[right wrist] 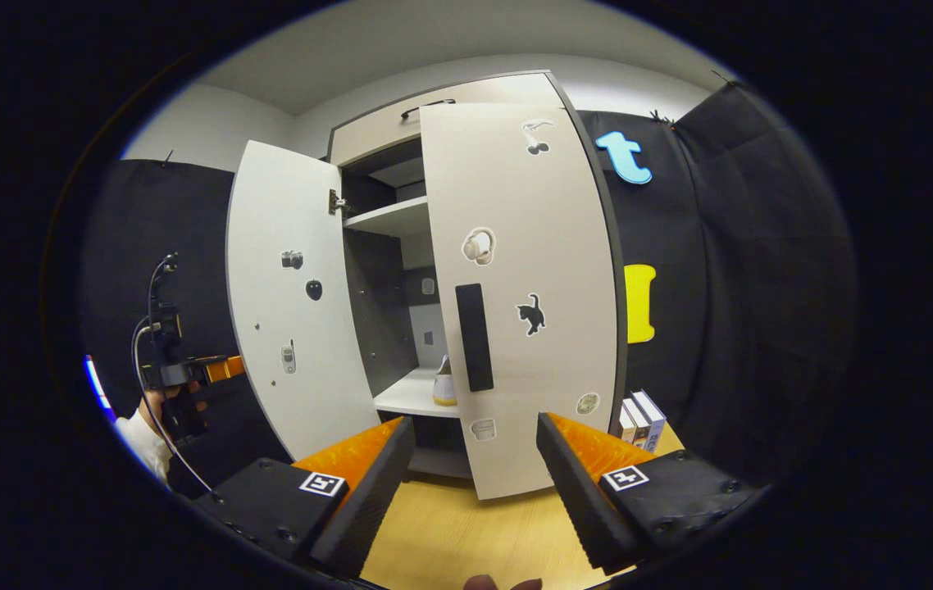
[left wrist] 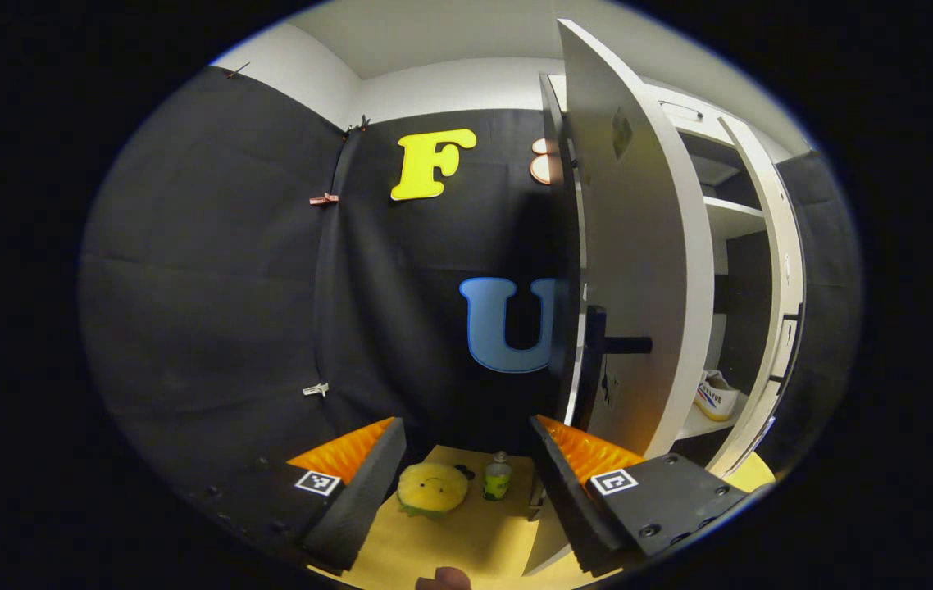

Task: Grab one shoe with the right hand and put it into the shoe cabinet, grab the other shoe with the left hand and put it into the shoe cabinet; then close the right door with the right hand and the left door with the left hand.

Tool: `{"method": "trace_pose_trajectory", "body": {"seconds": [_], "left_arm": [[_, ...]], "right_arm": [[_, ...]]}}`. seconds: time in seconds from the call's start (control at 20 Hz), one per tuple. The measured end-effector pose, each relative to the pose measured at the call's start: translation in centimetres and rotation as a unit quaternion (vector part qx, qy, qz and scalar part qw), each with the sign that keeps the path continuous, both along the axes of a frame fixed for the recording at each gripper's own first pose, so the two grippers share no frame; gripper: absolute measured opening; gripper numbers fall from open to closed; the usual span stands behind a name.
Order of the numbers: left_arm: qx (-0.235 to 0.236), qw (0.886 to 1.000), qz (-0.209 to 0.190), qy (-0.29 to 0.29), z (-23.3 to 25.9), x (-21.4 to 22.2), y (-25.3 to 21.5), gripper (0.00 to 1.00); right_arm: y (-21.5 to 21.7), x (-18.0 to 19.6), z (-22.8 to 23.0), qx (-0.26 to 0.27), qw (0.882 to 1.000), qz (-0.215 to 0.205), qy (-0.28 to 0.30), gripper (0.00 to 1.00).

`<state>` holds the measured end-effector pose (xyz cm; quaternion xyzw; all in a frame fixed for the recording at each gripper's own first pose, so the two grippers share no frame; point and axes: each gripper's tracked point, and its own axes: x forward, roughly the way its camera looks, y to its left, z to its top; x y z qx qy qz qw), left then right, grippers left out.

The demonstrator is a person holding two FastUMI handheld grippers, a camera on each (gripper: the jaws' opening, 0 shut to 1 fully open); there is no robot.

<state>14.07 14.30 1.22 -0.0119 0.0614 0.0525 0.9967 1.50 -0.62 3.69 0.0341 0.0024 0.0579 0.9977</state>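
Shoe (right wrist: pixel 443 383) already on cabinet shelf (right wrist: pixel 413 399). Right door (right wrist: pixel 520 279) almost closed, left door (right wrist: pixel 290 295) wide open. Left claw (left wrist: pixel 466 483) and right claw (right wrist: pixel 475 483) both apart, empty. Doors left to shut.

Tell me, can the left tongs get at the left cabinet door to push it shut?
Probably yes: the left tongs are open, empty and beside the left door, which stands open edge-on with nothing between.

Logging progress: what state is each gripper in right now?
Left gripper: open, holding nothing, beside the white left cabinet door.
Right gripper: open, holding nothing, facing the white right cabinet door.
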Motion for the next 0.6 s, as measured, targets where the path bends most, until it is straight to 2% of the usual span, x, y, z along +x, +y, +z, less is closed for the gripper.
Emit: {"method": "trace_pose_trajectory", "body": {"seconds": [0.3, 0.6], "left_arm": [[-0.007, 1.0, 0.015, -0.004, 0.0, -0.4, -1.3, 0.94], [-0.007, 1.0, -0.003, -0.004, 0.1, -1.1, -4.8, 0.94]], "right_arm": [[1.6, 0.0, -0.4, 0.006, 1.0, 0.022, 0.007, 0.98], [1.1, 0.0, -0.1, 0.013, 1.0, 0.024, 0.007, 0.98]]}}
